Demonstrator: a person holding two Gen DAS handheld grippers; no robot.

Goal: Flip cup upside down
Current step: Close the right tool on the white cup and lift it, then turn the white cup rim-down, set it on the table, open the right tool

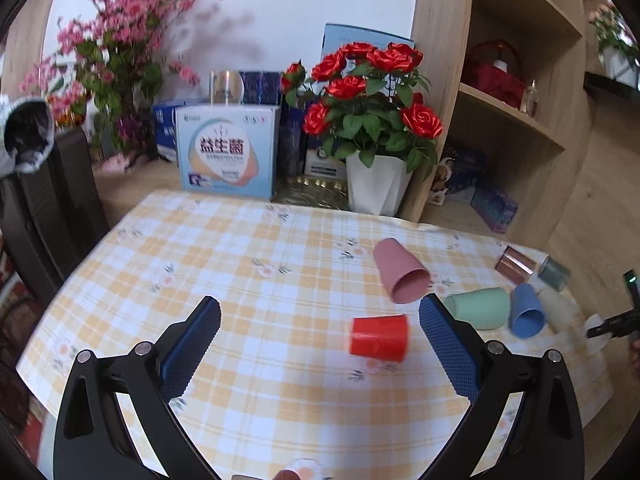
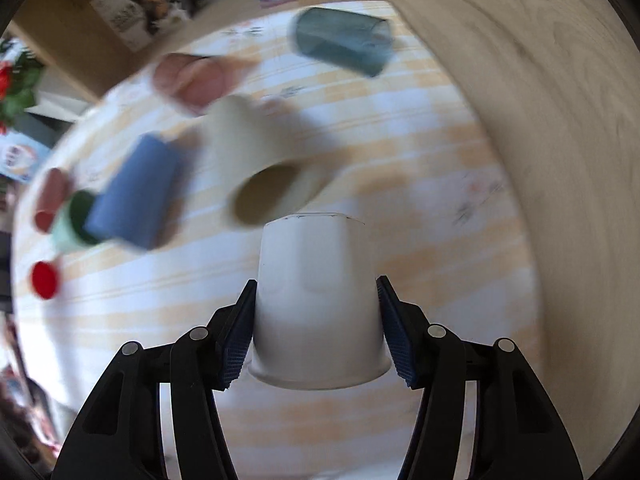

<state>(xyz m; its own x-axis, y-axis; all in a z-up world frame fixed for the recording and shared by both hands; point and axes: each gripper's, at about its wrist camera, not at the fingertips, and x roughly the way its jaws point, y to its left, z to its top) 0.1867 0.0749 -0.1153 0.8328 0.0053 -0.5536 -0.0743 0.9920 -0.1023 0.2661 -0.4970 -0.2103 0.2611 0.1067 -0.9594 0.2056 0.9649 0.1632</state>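
My right gripper (image 2: pixel 316 316) is shut on a white cup (image 2: pixel 316 304), its base pointing away from me and its rim toward me, above the checked tablecloth (image 2: pixel 400 160). My left gripper (image 1: pixel 320 312) is open and empty above the cloth (image 1: pixel 200 248). A red cup (image 1: pixel 379 337) stands upside down between its fingers, further off. Pink (image 1: pixel 398 270), green (image 1: pixel 478 307) and blue (image 1: pixel 527 312) cups lie on their sides to the right. The right wrist view is blurred; a cream cup (image 2: pixel 256 160), blue cup (image 2: pixel 132 196) and dark teal cup (image 2: pixel 344 40) lie there.
A white pot of red roses (image 1: pixel 376 184), a printed box (image 1: pixel 228 152) and pink blossoms (image 1: pixel 120 40) stand at the table's back. A wooden shelf unit (image 1: pixel 500 100) stands at the right. A shiny copper cup (image 1: pixel 516 266) and a grey-green cup (image 1: pixel 554 274) lie near the right edge.
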